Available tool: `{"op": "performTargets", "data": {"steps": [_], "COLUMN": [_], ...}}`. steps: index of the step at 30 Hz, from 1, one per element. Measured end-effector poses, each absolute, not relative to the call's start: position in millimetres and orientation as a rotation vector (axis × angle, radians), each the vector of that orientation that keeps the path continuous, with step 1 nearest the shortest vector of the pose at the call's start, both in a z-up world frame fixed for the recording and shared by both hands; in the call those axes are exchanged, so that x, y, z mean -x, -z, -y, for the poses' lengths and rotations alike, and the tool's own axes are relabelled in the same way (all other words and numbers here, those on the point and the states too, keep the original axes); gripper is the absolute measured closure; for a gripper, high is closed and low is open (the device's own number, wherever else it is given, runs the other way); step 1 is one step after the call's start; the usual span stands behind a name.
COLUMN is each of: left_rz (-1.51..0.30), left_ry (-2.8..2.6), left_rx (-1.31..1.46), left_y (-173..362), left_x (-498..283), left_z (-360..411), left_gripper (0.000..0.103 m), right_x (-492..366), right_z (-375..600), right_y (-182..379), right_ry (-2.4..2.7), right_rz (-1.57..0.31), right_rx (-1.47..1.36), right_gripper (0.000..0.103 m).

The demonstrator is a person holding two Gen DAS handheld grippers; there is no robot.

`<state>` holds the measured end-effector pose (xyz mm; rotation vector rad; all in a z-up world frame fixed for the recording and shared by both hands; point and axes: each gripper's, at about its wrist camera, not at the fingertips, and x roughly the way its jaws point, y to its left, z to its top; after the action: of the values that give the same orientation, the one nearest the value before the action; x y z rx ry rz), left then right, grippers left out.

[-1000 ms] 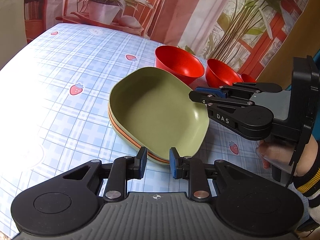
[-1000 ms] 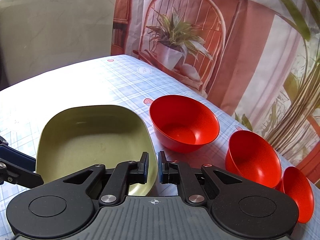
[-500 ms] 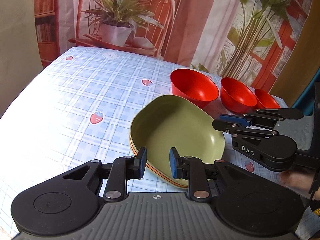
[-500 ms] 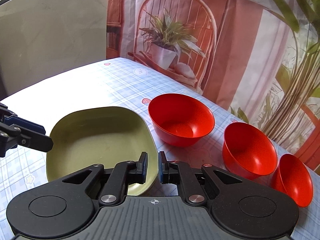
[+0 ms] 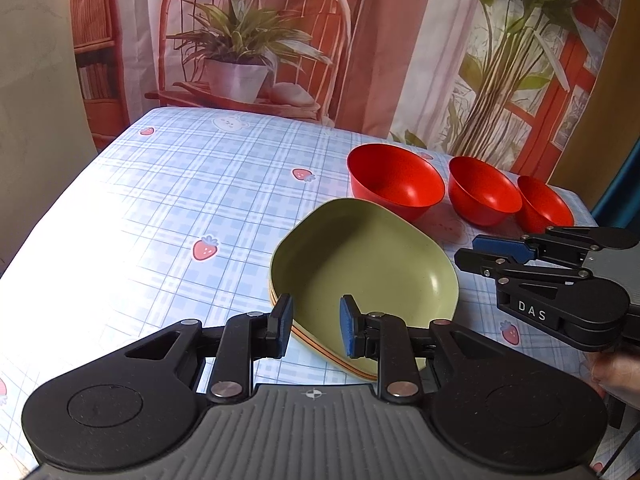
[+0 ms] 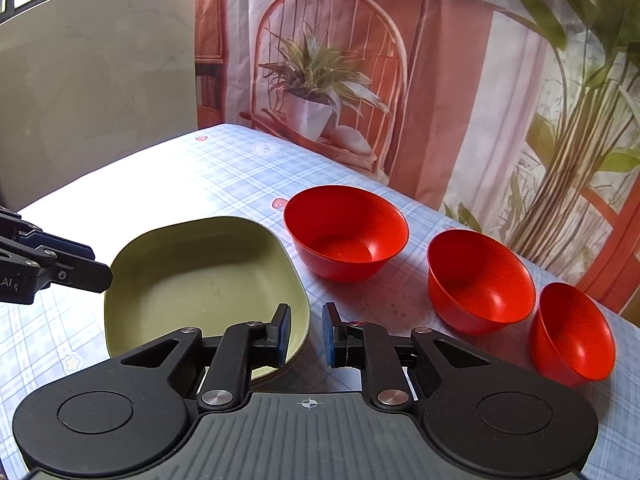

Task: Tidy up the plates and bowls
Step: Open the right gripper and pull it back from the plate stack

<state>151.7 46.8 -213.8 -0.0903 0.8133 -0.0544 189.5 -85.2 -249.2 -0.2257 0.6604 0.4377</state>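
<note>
Both tools hung free above the checked tablecloth (image 5: pixel 168 200), neither holding a thing. The left gripper (image 5: pixel 314 330) had its jaws parted, the stack of plates (image 5: pixel 360 264) lying just ahead of its tips, green plate on top with orange rims peeking out beneath. The right gripper (image 6: pixel 306 334) was parted too, more narrowly, the plate stack ahead and to its left, while three red bowls ran ahead and off to its right: the large bowl (image 6: pixel 346 232), the middle bowl (image 6: pixel 478 280) and the small bowl (image 6: pixel 572 330). Plates looked done; nesting bowls seemed next. Best bet: approach one bowl's rim from above, pinch the wall squarely, lift clear, then lower it centred into the larger one.
</note>
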Motion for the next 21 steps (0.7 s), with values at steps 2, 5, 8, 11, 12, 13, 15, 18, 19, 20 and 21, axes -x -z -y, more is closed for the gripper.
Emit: {"op": "performTargets", "data": {"steps": [2, 5, 8, 11, 12, 13, 15, 18, 19, 20, 21], "left_rz": [-0.807, -0.786, -0.769, -0.749, -0.740, -0.731, -0.707, -0.688, -0.690, -0.691, -0.688], "left_ry": [0.054, 0.049, 0.053, 0.062, 0.065, 0.064, 0.058, 0.070, 0.074, 0.078, 0.082], "left_rx": [0.081, 0.062, 0.041, 0.031, 0.031, 0.029, 0.024, 0.024, 0.026, 0.031, 0.039], "left_y": [212.0, 208.6, 203.8, 196.8, 193.8, 191.1, 185.1, 178.5, 177.1, 176.1, 175.4], "left_x": [-151.8, -152.2, -154.4, -158.0, -159.3, -160.2, -162.0, -166.7, -168.9, -170.8, -172.4], "left_z": [-46.3, -44.7, -42.9, -41.4, -40.8, -40.2, -37.6, -35.1, -34.4, -34.1, -34.3], "left_gripper": [0.071, 0.058, 0.048, 0.035, 0.030, 0.021, 0.010, 0.006, 0.006, 0.006, 0.006], "right_x": [-187.7, -185.8, -184.6, -183.7, -183.7, -183.2, -182.4, -182.0, -182.4, -182.6, -183.0], "right_z": [88.6, 93.7, 102.2, 112.8, 115.7, 119.2, 126.1, 136.0, 139.1, 142.6, 146.0], "right_y": [248.0, 246.0, 243.4, 238.9, 237.1, 235.2, 230.8, 225.1, 223.6, 222.0, 220.5], "right_ry": [-0.419, -0.383, -0.352, -0.322, -0.317, -0.311, -0.304, -0.292, -0.291, -0.289, -0.285], "right_rz": [-0.666, -0.679, -0.687, -0.688, -0.687, -0.685, -0.673, -0.661, -0.661, -0.662, -0.660], "right_rx": [0.200, 0.166, 0.126, 0.091, 0.083, 0.074, 0.057, 0.036, 0.026, 0.014, 0.001], "right_gripper": [0.084, 0.075, 0.064, 0.050, 0.047, 0.040, 0.027, 0.010, 0.006, 0.002, 0.001]}}
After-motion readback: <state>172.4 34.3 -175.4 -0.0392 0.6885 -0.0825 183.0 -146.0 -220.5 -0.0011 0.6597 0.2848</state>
